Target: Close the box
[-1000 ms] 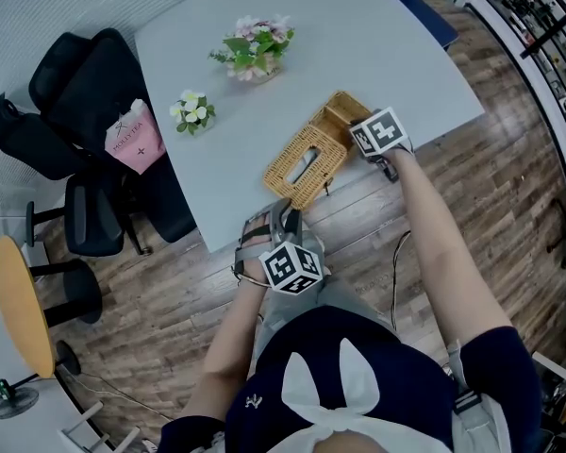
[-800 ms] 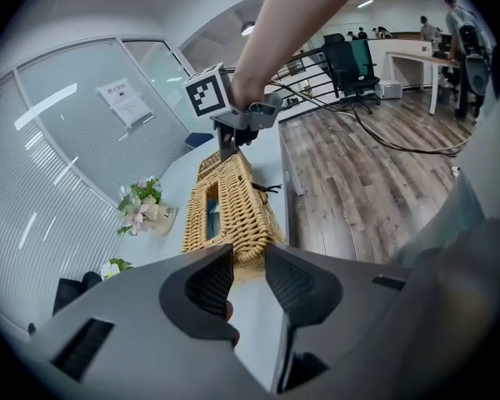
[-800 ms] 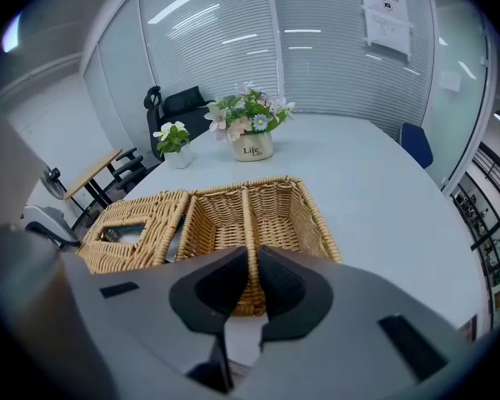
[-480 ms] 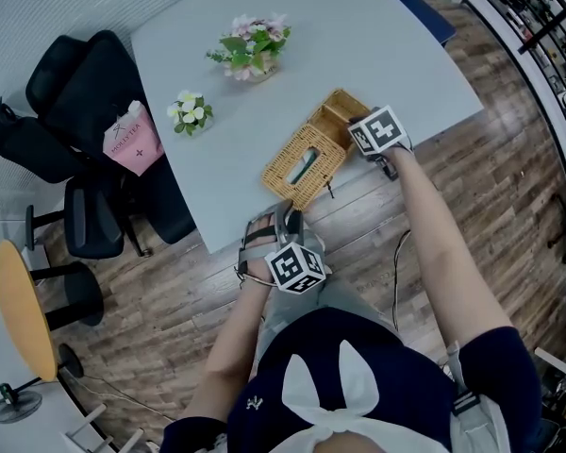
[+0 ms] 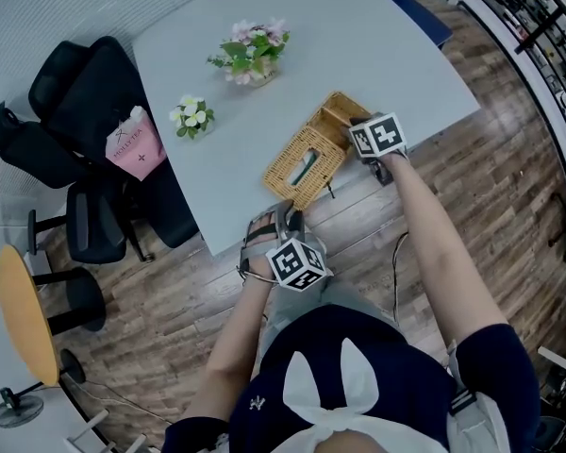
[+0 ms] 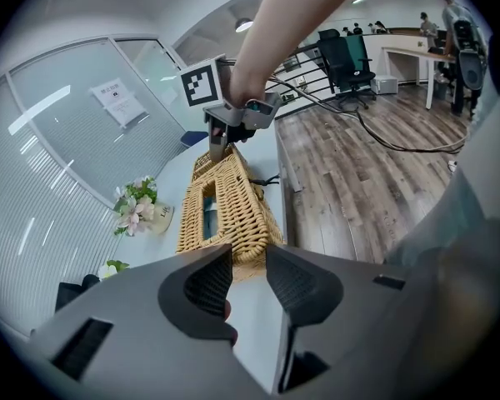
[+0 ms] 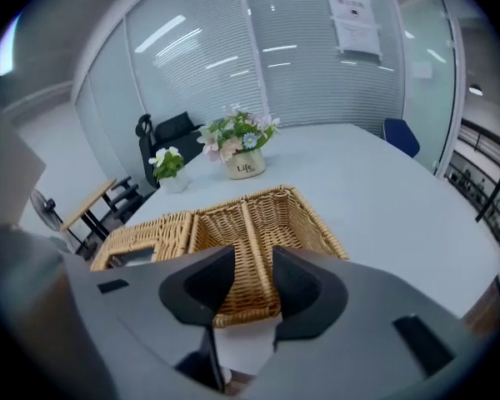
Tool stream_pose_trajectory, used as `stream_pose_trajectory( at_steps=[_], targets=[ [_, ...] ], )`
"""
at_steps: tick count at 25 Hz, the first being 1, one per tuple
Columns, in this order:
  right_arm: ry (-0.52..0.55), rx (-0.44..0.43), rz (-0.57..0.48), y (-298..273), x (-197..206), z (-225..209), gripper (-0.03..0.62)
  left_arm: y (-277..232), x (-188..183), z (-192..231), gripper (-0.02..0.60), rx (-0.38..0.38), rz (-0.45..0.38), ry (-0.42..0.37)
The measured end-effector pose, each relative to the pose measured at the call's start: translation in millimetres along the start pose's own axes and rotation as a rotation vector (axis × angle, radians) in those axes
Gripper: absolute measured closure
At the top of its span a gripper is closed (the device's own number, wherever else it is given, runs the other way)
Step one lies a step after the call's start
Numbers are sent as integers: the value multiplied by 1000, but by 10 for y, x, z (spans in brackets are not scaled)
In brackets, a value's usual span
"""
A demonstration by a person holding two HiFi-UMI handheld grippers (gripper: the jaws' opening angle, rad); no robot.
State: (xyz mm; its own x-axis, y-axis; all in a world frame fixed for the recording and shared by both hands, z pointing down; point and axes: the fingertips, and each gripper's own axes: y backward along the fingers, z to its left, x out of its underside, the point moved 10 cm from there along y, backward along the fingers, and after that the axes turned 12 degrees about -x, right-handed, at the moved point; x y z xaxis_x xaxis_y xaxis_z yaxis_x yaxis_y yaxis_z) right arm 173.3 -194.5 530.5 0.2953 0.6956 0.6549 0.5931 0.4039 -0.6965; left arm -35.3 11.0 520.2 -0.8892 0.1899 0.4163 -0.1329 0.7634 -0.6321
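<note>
A wicker box with a slot in its top lies on the grey table near the front edge. Its open wicker lid part lies flat at the far right end. My right gripper is at that end. Its jaws are opening, and the lid's near rim lies between them with the pads apart from it. My left gripper hovers just off the box's near end. Its jaws are opening a little, with nothing between them.
A flower pot and a small flower bunch stand further back on the table. Black office chairs with a pink bag stand at the left. A round wooden table is lower left. Wooden floor lies to the right.
The box and both grippers stay about where they were. The right gripper's marker cube has shifted only slightly.
</note>
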Motion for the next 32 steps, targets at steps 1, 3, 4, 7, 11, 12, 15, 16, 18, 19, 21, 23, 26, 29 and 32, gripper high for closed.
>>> stream_pose_trajectory(
  at_steps=[1,3,4,7,11,12,15,16,18,19,21,23,26,29,32],
  targets=[
    [-31,-20,-15,16,0,-7,444,3,-3,5,451,6,1,11],
    [-46,-36,-22,44,6,-2,439,10,-6,30,443,35,2,67],
    [-40,-36,-21,57,9,8,429,17,-6,51,439,55,2,106],
    [-32,-24,-35,117,30,31,422,59,-11,124,420,99,-9,212],
    [-60,3,-130,270,77,73,434,164,-24,228,417,98,-38,309],
    [-67,7,-158,322,87,93,440,197,-29,262,417,94,-47,341],
    [-52,-11,-211,449,113,212,452,296,-39,390,419,90,-73,451],
    [-38,-24,-222,473,126,271,456,325,-40,439,419,89,-82,487],
    [-5,-41,-240,529,164,408,457,384,-36,521,429,80,-100,552],
    [10,-42,-248,565,187,480,459,415,-31,551,443,71,-108,581],
    [24,-46,-270,637,227,614,468,468,-15,600,476,53,-122,627],
    [19,-54,-302,708,241,738,473,505,4,649,502,34,-131,663],
    [10,-65,-351,823,257,924,511,557,12,705,522,9,-141,714],
    [-5,-100,-382,922,313,1132,535,610,-14,731,540,-4,-166,776],
    [21,-93,-400,1007,392,1357,588,661,-46,734,546,10,-180,821]
  ],
)
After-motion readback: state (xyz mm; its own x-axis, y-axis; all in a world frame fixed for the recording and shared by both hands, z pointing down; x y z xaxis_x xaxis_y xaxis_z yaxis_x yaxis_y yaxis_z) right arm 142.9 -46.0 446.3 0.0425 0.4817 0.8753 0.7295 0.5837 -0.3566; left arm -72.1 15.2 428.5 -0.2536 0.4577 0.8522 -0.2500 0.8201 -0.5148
